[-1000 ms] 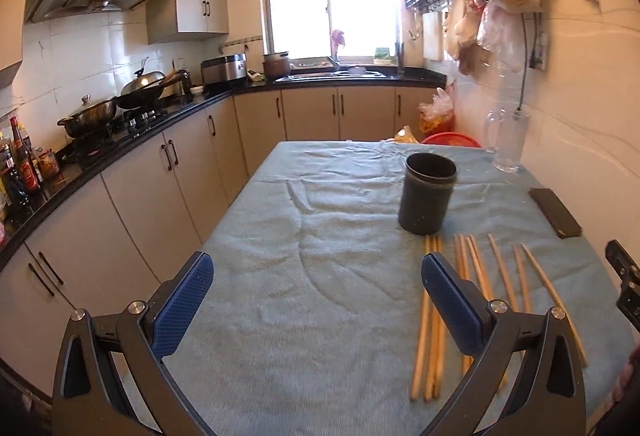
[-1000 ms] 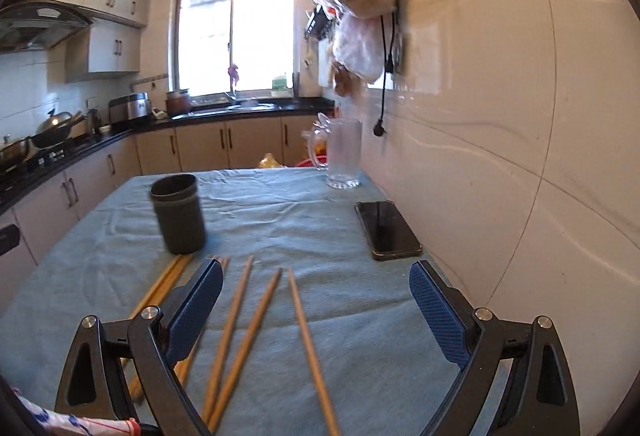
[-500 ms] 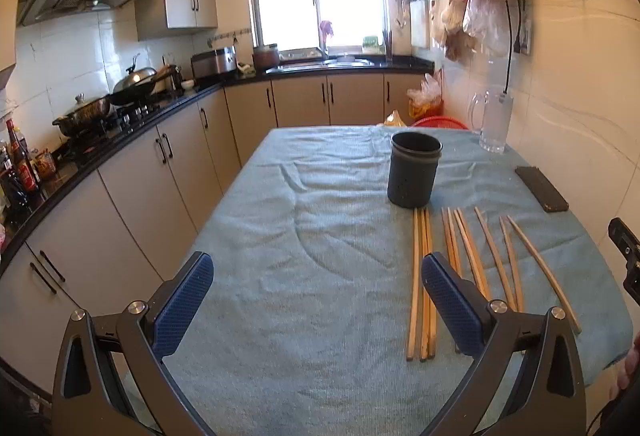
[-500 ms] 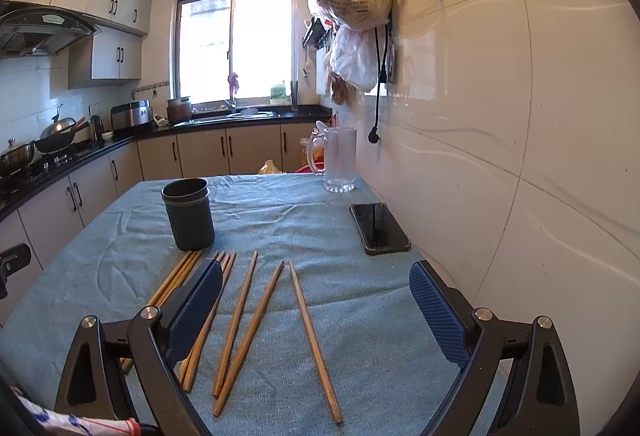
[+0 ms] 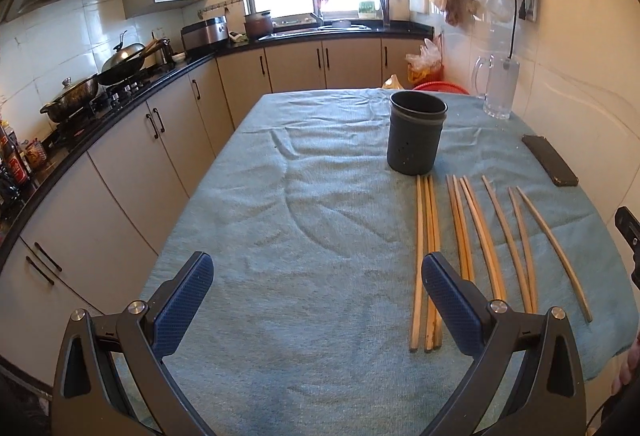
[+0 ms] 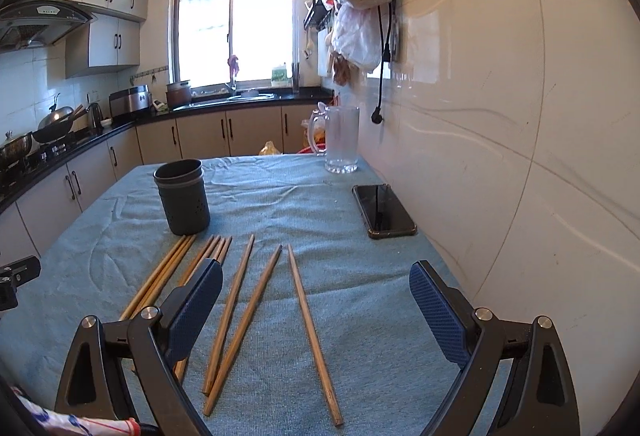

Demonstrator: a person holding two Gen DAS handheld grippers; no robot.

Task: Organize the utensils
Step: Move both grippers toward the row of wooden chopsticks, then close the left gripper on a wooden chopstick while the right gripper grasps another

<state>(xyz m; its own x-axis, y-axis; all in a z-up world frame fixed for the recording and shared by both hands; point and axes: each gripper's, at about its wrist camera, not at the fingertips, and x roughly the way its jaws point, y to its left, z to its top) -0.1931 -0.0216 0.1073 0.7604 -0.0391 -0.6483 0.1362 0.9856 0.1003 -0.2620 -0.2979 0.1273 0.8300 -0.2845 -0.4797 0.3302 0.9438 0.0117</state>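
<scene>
Nothing is gathered yet, so the first pick appears to be starting. Both tools are hovering wide open and empty: the left tool (image 5: 318, 300) and the right tool (image 6: 316, 306). The wooden chopsticks (image 6: 244, 306) are lying loose on the towel-covered bench (image 5: 280, 236), just in front of the dark utensil holder (image 6: 182, 195). Next, the right tool would likely need lowering over the rightmost chopstick (image 6: 314, 336), lying between its fingers.

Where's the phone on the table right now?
In the right wrist view, the phone lies flat on the blue cloth near the wall, between the glass mug and the chopsticks.
</scene>
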